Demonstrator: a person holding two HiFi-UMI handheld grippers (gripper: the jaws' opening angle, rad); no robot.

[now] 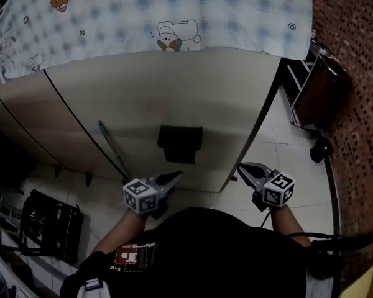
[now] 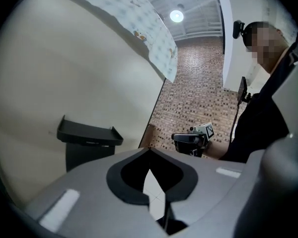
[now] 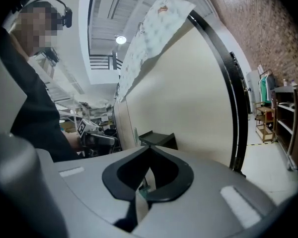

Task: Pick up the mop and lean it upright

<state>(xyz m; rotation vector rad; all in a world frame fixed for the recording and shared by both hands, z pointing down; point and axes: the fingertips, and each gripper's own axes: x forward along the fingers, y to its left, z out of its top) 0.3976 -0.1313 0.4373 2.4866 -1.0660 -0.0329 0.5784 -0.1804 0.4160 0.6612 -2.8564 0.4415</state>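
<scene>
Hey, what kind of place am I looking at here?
Probably a workshop or test hall rather than a home: a bare cream partition with a cartoon-print cloth draped over its top, a brick wall beside it, and a tiled floor.

Your head view looks steeply down the cream panel point(image 1: 174, 92). Left gripper view faces across to your right gripper point(image 2: 178, 137), right gripper view back at the left gripper point(image 3: 107, 139); all 3 share the black shelf point(image 1: 180, 143), close by.
</scene>
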